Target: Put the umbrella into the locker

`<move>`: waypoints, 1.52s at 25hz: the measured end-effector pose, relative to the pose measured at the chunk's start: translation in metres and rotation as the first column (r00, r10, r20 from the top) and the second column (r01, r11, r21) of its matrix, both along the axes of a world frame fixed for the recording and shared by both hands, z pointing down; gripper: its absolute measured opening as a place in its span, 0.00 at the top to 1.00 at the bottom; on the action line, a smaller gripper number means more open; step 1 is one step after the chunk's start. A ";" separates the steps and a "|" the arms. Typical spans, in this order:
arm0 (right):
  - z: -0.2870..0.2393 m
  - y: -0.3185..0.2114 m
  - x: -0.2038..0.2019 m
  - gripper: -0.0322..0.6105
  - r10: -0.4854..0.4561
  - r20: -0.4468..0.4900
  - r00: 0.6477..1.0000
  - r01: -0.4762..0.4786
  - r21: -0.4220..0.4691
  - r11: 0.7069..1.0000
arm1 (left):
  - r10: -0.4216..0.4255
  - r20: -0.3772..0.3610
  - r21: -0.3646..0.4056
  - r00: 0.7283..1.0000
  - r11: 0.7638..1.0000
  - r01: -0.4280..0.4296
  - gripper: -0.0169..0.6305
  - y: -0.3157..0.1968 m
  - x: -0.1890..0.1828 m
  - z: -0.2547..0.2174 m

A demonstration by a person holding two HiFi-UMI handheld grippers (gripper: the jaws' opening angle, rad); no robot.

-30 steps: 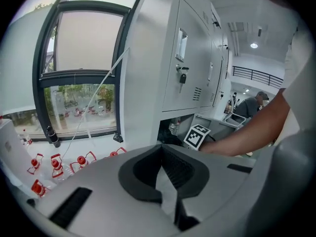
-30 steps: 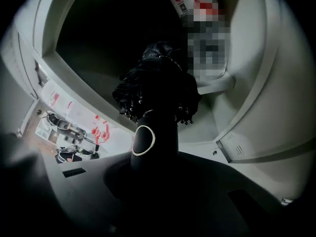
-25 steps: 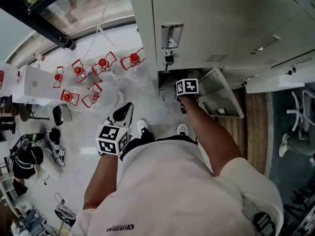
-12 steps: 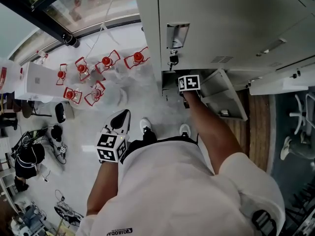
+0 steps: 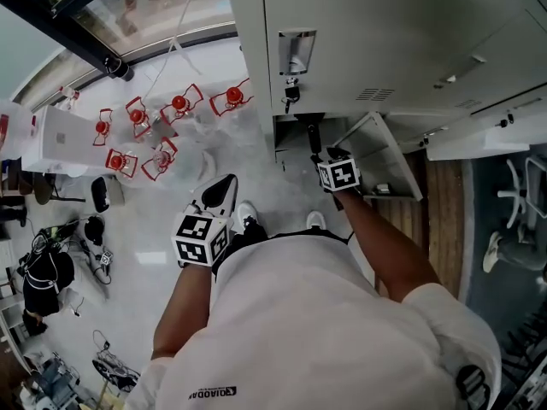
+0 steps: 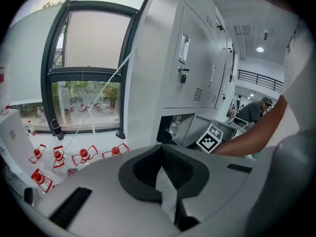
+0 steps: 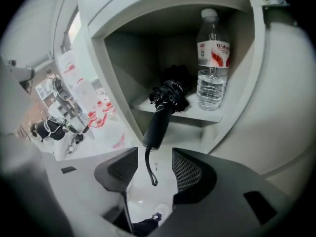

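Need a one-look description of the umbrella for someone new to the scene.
In the grey locker bank, find the open compartment. On its shelf lies the umbrella: black, folded, handle poking out, left of the upright clear water bottle.

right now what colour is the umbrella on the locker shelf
The umbrella is black; the right gripper view shows it best.

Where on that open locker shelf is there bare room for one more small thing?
Little. The folded umbrella lies across the middle of the shelf, handle overhanging the front edge; the water bottle stands close on its right, by the right wall. Bare: a narrow strip between umbrella and left wall, and the height above the umbrella.
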State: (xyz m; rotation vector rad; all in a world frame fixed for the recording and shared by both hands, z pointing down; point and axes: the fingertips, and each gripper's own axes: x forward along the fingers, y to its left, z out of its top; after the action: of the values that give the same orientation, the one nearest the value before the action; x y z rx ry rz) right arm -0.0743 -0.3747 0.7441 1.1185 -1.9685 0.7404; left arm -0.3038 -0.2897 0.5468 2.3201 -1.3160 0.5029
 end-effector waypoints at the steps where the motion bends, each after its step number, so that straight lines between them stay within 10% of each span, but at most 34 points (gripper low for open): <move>1: -0.001 0.002 -0.002 0.59 -0.020 0.003 1.000 0.020 0.009 1.000 | 0.007 0.000 -0.001 1.000 1.000 -0.007 0.95 -0.001 0.003 0.001; 13: -0.004 -0.009 -0.025 0.77 -0.118 -0.031 0.993 0.119 0.065 0.991 | 0.012 -0.001 -0.010 1.000 1.000 -0.012 0.95 -0.008 0.009 0.005; 38: 0.000 -0.101 -0.031 0.77 -0.088 -0.055 0.995 0.093 0.102 0.990 | -0.091 0.043 -0.008 0.995 0.996 0.091 0.95 0.005 -0.008 -0.001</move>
State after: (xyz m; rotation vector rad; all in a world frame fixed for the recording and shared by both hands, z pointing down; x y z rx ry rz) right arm -0.1056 -0.4754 0.7439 1.0905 -2.0205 0.5617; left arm -0.3119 -0.2842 0.5456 2.2411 -1.4285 0.5304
